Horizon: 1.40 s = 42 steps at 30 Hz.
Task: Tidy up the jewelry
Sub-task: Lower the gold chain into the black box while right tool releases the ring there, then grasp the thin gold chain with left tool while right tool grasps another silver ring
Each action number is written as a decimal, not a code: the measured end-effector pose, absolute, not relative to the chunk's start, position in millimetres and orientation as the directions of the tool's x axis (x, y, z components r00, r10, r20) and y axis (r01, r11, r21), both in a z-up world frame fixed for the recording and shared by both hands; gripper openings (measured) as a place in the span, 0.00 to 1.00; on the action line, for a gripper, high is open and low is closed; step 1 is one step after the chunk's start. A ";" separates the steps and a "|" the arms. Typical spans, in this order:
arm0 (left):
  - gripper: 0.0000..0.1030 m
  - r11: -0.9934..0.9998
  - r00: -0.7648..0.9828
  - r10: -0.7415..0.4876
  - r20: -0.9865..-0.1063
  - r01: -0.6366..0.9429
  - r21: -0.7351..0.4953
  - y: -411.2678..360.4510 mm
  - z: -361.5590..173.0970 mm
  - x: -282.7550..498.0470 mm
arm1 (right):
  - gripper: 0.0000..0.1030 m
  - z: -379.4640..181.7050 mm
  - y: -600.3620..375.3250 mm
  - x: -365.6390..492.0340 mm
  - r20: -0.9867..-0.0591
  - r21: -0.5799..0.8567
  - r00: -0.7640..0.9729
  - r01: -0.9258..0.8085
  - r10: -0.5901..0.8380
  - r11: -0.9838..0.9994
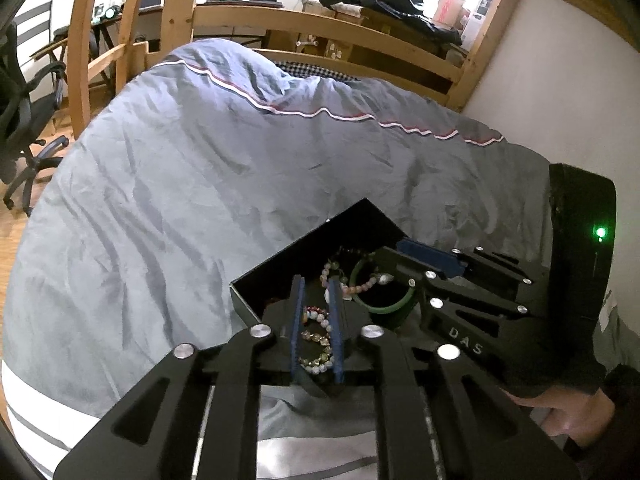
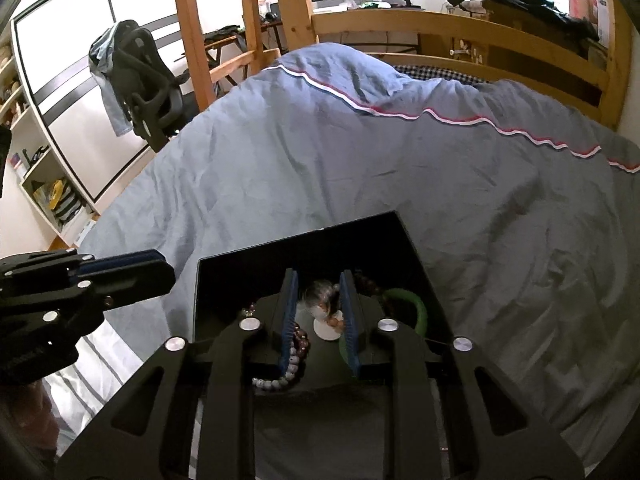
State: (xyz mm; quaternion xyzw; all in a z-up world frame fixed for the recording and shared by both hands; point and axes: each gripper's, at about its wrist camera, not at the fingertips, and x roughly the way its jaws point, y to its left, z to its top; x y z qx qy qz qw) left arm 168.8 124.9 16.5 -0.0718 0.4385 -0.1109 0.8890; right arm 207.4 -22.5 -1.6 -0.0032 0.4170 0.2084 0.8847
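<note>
Right gripper (image 2: 318,316) hangs over the black box (image 2: 304,240) on the bed (image 2: 360,152), fingers spread around beads and a white disc, perhaps touching. Left gripper (image 1: 316,324), likewise spread, straddles a bead bracelet (image 1: 318,340) beside the green bangle (image 1: 384,308), apparently ready to pinch.

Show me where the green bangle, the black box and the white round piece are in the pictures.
green bangle (image 1: 383,309): left wrist view, on its near rim.
black box (image 2: 360,236): right wrist view, on its far inner wall.
white round piece (image 2: 326,330): right wrist view, on its flat face.
</note>
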 end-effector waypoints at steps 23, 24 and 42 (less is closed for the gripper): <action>0.85 0.863 0.581 -0.443 -0.683 0.483 -0.149 6.3 6.7 109.9 | 0.81 42.9 -166.9 162.9 -0.678 0.071 0.696 -0.258 0.237 0.963; 0.85 0.854 0.570 -0.446 -0.691 0.502 -0.137 -3.7 1.6 107.0 | 0.79 38.6 -170.0 161.8 -0.685 0.080 0.687 -0.264 0.245 0.961; 0.38 0.848 0.432 -0.377 -0.820 0.516 -0.118 -66.0 -106.0 147.9 | 0.32 -73.5 -181.0 195.1 -0.744 0.210 0.533 -0.386 0.403 0.898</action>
